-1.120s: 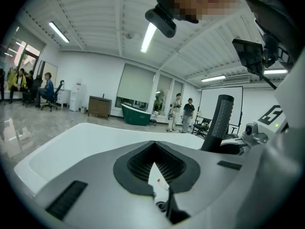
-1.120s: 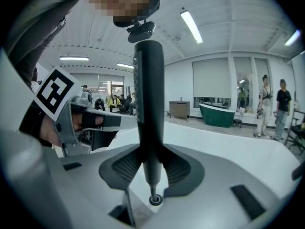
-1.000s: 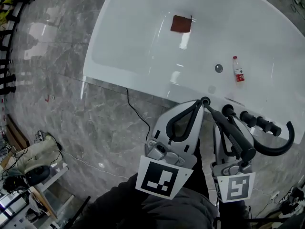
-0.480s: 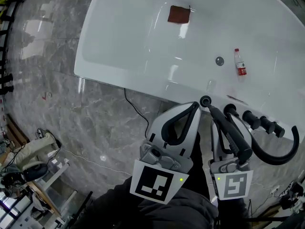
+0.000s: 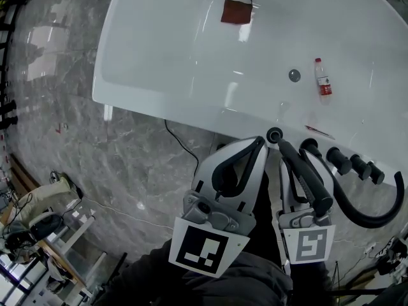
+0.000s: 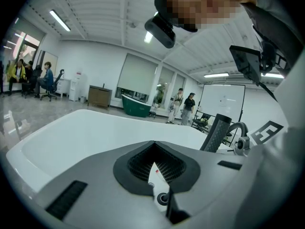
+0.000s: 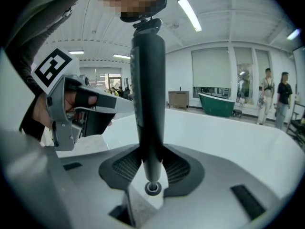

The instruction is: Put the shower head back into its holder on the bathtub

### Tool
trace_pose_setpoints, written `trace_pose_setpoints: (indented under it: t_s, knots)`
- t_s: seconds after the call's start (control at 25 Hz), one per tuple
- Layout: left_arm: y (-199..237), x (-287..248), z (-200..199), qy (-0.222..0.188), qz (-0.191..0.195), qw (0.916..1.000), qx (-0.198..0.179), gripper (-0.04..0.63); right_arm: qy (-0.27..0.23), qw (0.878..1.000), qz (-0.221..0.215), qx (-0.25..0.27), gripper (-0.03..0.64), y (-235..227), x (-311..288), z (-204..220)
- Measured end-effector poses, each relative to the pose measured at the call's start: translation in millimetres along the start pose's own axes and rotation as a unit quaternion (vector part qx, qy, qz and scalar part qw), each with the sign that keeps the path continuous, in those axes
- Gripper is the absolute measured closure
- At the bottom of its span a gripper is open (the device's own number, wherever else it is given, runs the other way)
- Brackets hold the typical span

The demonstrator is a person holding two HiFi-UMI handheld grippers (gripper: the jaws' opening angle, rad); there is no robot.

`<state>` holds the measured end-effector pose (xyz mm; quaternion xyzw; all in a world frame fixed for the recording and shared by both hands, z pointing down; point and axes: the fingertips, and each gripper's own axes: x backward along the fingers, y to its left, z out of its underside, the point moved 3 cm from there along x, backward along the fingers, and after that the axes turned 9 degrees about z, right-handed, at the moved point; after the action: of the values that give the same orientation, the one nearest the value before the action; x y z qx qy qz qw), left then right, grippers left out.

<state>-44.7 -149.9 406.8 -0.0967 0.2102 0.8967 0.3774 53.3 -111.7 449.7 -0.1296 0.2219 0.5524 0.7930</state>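
Right gripper (image 7: 150, 159) clamps the black shower head (image 7: 147, 94), centre frame; left gripper (image 5: 259, 143) pinched shut, empty, at the bathtub (image 5: 159, 62) edge.

— How is the light?
— Bright and even. Ceiling strips (image 7: 190, 13) glare white; the bathtub (image 5: 166, 56) and floor (image 5: 51, 43) shine.
— And the sharpness?
— Both gripper views bulge, with dark corners; the nearest parts blur.

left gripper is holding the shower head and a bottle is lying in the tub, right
No: the right gripper holds the shower head, as the right gripper view shows; the left gripper is shut on nothing. The bottle does lie in the tub.
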Motion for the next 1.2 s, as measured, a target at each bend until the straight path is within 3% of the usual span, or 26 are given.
trace_pose_setpoints:
  t_s: [1.2]
  knots:
    - [9,-1,26,0.021,-0.003,0.9998,0.006,0.592,0.026,1.000,0.008,0.009,0.477,5,-23,47]
